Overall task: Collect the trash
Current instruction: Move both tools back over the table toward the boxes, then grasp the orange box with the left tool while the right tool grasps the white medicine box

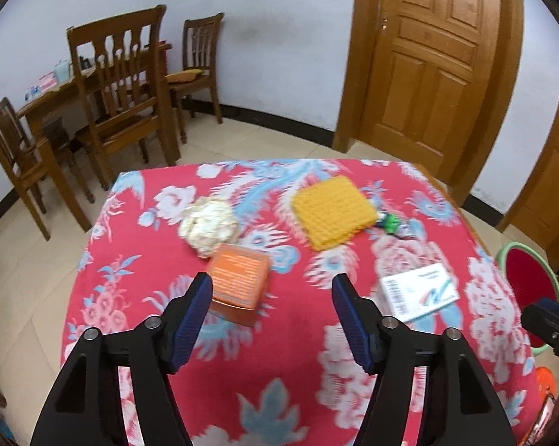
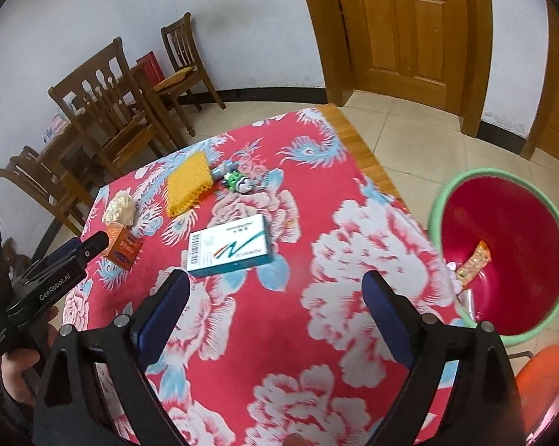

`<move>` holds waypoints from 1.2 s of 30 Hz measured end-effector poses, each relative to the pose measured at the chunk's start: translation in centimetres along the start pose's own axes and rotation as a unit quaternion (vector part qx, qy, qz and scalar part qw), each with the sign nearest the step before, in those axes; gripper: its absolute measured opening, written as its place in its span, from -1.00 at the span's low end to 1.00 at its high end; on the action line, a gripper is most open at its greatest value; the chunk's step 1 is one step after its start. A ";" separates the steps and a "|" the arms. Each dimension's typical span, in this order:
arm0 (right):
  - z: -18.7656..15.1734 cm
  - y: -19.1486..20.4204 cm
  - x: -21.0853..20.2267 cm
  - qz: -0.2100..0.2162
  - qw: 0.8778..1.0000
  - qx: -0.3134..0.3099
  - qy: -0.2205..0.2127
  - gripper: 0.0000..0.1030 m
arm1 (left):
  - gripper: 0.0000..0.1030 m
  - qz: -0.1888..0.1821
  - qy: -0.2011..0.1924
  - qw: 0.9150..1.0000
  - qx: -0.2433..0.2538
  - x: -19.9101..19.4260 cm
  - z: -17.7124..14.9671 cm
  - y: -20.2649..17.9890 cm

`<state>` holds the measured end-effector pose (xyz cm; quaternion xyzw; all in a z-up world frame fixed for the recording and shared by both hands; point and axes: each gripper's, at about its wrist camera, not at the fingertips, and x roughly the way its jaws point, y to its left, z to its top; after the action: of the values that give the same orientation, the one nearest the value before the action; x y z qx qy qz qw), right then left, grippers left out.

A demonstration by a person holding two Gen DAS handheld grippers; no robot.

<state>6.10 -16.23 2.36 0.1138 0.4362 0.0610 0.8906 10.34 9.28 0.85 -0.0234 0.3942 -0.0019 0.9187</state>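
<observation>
On the body of the left gripper (image 2: 93, 247), seen from the right wrist view, the words "GenRobot.AI" can be read. The white and teal box (image 2: 229, 249) carries a barcode, a coloured zigzag mark and small print which is too blurred to read. The writing on the orange box (image 1: 238, 282) is also not readable.

Only the right wrist view shows the inside of the red bin (image 2: 502, 256) with a green rim: an orange wrapper (image 2: 474, 262) lies in it. The bin stands on the floor just beside the table (image 1: 298, 353). That view also shows the hand (image 2: 19, 368) holding the left gripper.

The table has a red flowered cloth. The white and teal box lies flat near the bin side. Farther from the bin are a yellow knitted cloth (image 1: 333, 212), a small green and white object (image 2: 236, 182), the orange box and a crumpled pale paper ball (image 1: 208, 225).

The jaws of the left gripper are spread with nothing between them. The jaws of the right gripper (image 2: 275, 297) are spread wide and empty as well.
</observation>
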 end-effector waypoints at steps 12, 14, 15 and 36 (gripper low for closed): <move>0.3 3.7 5.4 -0.019 0.999 -0.011 0.032 0.97 | 0.37 -0.009 0.030 0.999 -0.015 3.8 -0.4 2.8; 0.2 4.3 6.4 -0.028 0.999 -0.020 0.034 0.97 | 0.37 -0.013 0.030 0.999 -0.016 4.1 -0.4 2.9; 0.2 4.6 6.8 -0.030 0.999 -0.024 0.036 0.97 | 0.37 -0.015 0.030 0.999 -0.016 4.2 -0.5 3.0; -0.1 6.5 12.4 -0.071 0.991 -0.093 0.062 0.97 | 0.02 -0.033 0.033 0.998 -0.029 5.4 -0.9 3.4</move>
<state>13.54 -7.34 -5.53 -0.0047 0.4900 0.0451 0.8705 13.39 12.53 -3.84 -0.0633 0.4234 -0.0217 0.9035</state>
